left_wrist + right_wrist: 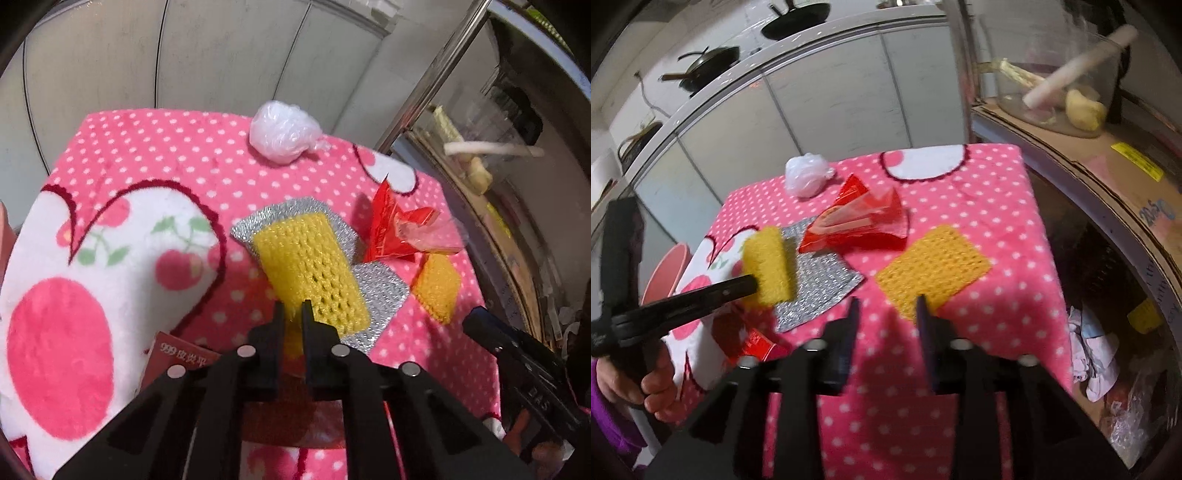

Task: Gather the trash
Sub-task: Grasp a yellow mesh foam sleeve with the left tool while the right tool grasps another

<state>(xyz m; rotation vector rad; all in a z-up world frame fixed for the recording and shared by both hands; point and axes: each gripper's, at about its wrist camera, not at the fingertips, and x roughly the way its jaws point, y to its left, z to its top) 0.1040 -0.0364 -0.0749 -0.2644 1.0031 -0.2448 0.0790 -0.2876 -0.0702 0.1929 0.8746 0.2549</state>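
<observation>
My left gripper (pixel 293 314) is shut on the near end of a rolled yellow foam net (pixel 306 273), which lies over a silver glitter sheet (pixel 380 291). From the right wrist view, that yellow foam net (pixel 768 269) is pinched at the left. My right gripper (pixel 888 306) is open and holds nothing, just short of a flat yellow net (pixel 934 266). Beyond them lie a red plastic wrapper (pixel 857 225) and a balled white plastic bag (pixel 807 175). All of it rests on a pink dotted blanket (pixel 997 206).
A red box (pixel 177 358) lies by the left gripper. A pink container (pixel 665 269) stands off the table's left edge. At the right, a shelf holds cardboard (pixel 1108 173) and a glass bowl (pixel 1052 85), with crumpled paper (pixel 1093 354) below. Grey cabinet doors (pixel 831 103) stand behind.
</observation>
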